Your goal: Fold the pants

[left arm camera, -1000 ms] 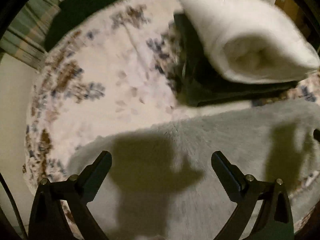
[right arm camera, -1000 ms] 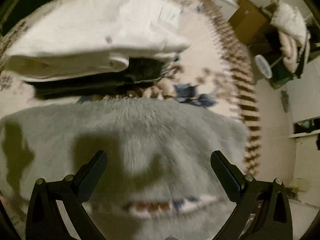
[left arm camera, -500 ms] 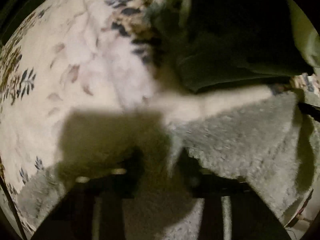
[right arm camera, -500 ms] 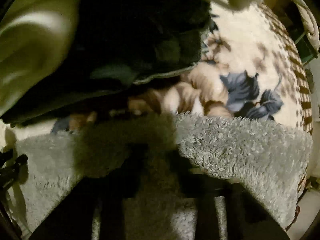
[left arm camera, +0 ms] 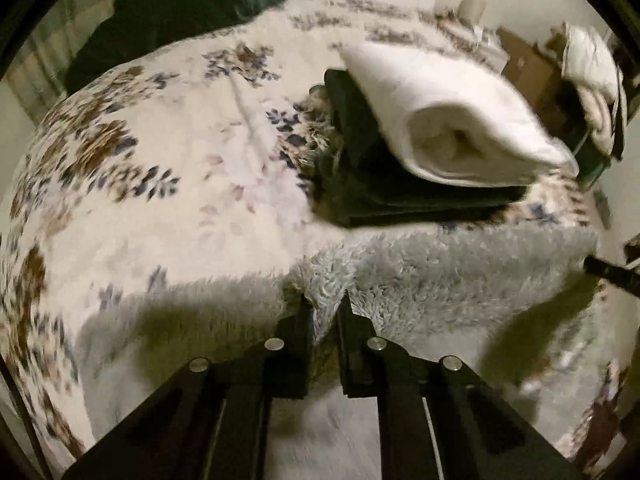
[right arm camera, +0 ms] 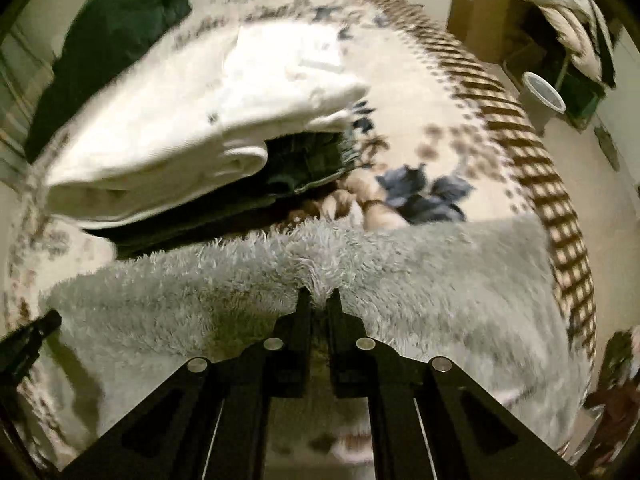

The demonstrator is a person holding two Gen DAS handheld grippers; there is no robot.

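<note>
The fluffy grey pants (left arm camera: 440, 276) lie spread on a floral bed cover (left arm camera: 160, 184); they also show in the right wrist view (right arm camera: 240, 284). My left gripper (left arm camera: 326, 300) is shut on the far edge of the grey pants, which bunch up between its fingertips. My right gripper (right arm camera: 319, 294) is shut on the same far edge, further right. The tip of the right gripper (left arm camera: 612, 272) shows at the right rim of the left wrist view, and the left gripper (right arm camera: 28, 340) at the left rim of the right wrist view.
Just beyond the pants lies a stack: a folded white garment (left arm camera: 452, 120) on a folded dark green one (left arm camera: 384, 184), also in the right wrist view (right arm camera: 192, 120). A dark pillow (left arm camera: 180, 8) lies at the far left. Boxes and a white bucket (right arm camera: 542, 96) stand beside the bed.
One second ago both grippers were open above the pants. They dipped to the far edge, shut on the fabric, and have now lifted and pulled back with it.
</note>
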